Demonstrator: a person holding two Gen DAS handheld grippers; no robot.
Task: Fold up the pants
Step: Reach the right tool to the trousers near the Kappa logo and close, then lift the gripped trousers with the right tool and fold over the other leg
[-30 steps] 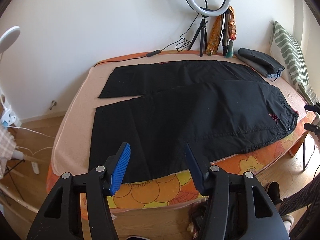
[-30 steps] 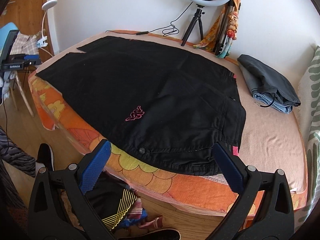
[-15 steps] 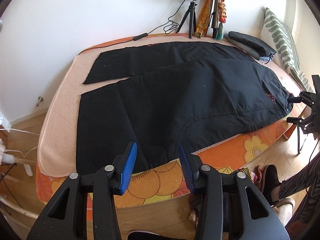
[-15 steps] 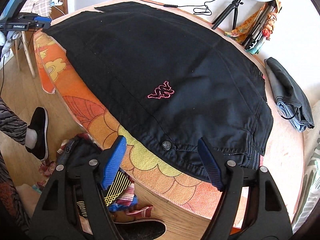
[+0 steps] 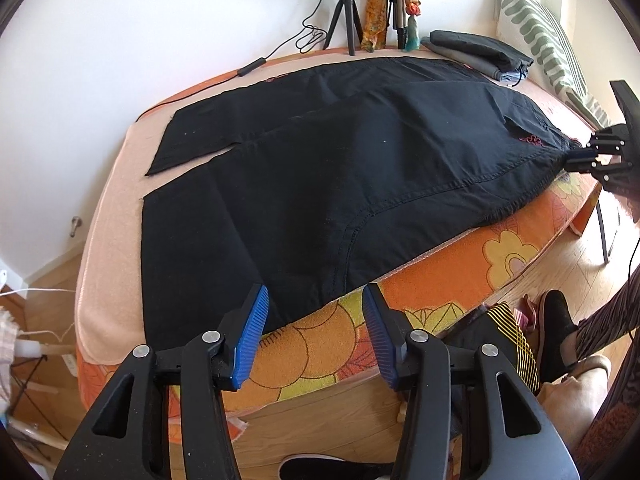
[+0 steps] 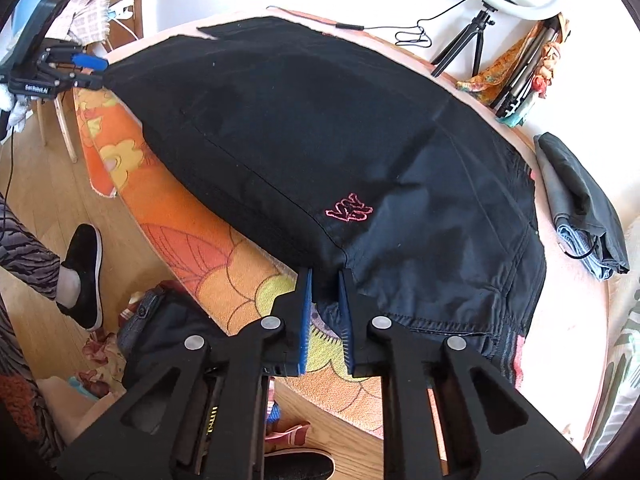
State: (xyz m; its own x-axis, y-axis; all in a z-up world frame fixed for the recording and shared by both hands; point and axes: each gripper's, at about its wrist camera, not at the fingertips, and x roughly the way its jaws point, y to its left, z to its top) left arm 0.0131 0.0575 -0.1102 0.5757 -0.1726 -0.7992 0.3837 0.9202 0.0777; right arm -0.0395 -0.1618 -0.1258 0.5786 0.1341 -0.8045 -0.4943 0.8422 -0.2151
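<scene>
Black pants [image 5: 320, 168] lie spread flat on the bed, legs to the left, waist to the right; the near edge hangs over the bed's front. In the right wrist view the pants [image 6: 320, 140] show a pink logo [image 6: 349, 213]. My right gripper [image 6: 325, 280] is shut on the pants' near waist edge below the logo; it also shows at the right of the left wrist view [image 5: 576, 156]. My left gripper [image 5: 314, 300] is open at the near leg's hem edge, with no cloth between the fingers; it shows far left in the right wrist view [image 6: 96, 70].
The bed [image 5: 460, 264] has an orange flowered cover and a pink sheet. Folded dark clothes [image 5: 480, 50] lie at the back right beside a striped pillow [image 5: 548, 44]. A ring light tripod [image 5: 348, 16] stands at the wall. Clothes and feet are on the floor [image 6: 80, 272].
Both grippers moved in toward the bed's front edge. The right jaws closed onto the waist edge. The left jaws stayed open and came up to the leg hem.
</scene>
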